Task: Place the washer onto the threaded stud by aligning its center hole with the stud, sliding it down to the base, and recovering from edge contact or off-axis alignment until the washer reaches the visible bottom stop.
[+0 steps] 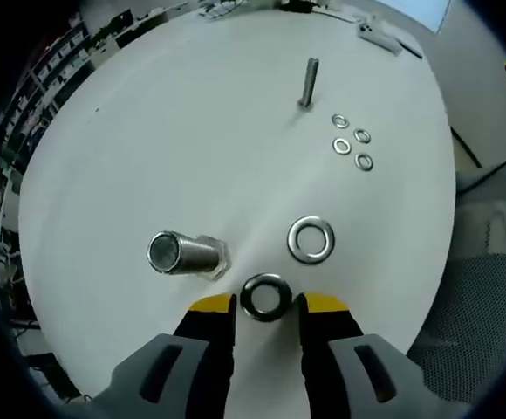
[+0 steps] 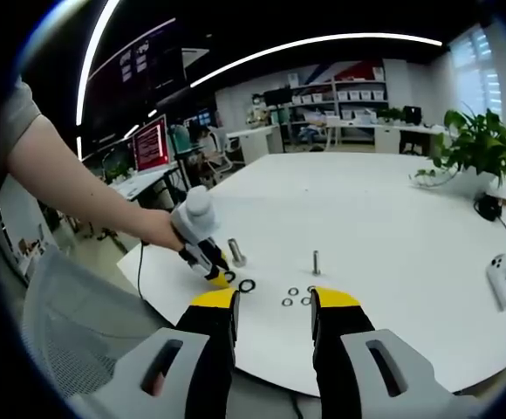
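Observation:
A thick threaded stud [image 1: 183,253] stands on its hex base on the white table [image 1: 148,148], seen from above its top end. A dark ring-shaped washer [image 1: 266,297] lies flat on the table just right of the stud. My left gripper [image 1: 269,305] is open, and its yellow fingertips stand on either side of that ring. A larger silver washer [image 1: 311,239] lies just beyond. In the right gripper view, my right gripper [image 2: 273,301] hangs open over the table's near edge with nothing in it. The left gripper [image 2: 202,253] shows there beside the stud [image 2: 235,253].
A thin bolt [image 1: 310,83] stands upright farther back, with several small washers [image 1: 352,144] beside it. A white game controller [image 2: 503,278] lies at the table's right side, and a plant [image 2: 475,144] stands behind it. A mesh chair [image 2: 70,323] is at the left edge.

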A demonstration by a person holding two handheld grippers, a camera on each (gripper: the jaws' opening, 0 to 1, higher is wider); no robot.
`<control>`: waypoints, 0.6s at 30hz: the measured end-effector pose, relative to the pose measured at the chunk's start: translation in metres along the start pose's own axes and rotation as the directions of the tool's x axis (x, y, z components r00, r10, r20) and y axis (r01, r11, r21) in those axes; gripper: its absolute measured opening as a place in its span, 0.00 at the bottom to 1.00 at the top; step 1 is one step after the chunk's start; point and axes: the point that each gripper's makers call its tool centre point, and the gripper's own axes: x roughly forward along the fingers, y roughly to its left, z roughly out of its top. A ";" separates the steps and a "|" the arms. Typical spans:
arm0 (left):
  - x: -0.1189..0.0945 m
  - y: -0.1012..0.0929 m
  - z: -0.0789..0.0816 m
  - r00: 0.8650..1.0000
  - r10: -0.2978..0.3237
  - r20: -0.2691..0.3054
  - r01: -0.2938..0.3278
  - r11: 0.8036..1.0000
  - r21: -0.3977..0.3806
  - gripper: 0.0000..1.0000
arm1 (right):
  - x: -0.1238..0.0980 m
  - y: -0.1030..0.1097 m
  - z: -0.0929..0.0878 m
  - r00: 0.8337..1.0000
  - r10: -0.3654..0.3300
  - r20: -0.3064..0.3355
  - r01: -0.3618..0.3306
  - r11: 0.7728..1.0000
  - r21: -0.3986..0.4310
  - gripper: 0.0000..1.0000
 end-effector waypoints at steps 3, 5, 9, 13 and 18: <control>0.000 -0.003 0.001 1.000 -0.003 -0.019 0.004 1.000 0.021 0.23 | 0.000 -0.001 -0.001 1.000 -0.002 -0.004 0.002 1.000 -0.001 0.35; 0.001 -0.004 0.001 1.000 0.000 -0.024 0.001 0.999 0.032 0.21 | 0.000 -0.001 -0.001 1.000 -0.003 -0.005 0.003 1.000 -0.001 0.35; 0.000 -0.003 -0.004 0.999 -0.006 -0.054 0.008 0.999 0.032 0.21 | 0.000 -0.001 -0.001 1.000 -0.004 -0.006 0.004 1.000 -0.002 0.35; -0.003 -0.003 -0.017 0.995 -0.009 -0.099 0.015 0.998 0.058 0.21 | -0.001 -0.001 -0.001 1.000 -0.007 -0.004 0.007 1.000 0.002 0.35; -0.011 0.000 -0.040 0.988 -0.013 -0.157 0.028 0.996 0.089 0.21 | 0.000 -0.001 0.000 1.000 -0.005 -0.002 0.005 1.000 0.003 0.35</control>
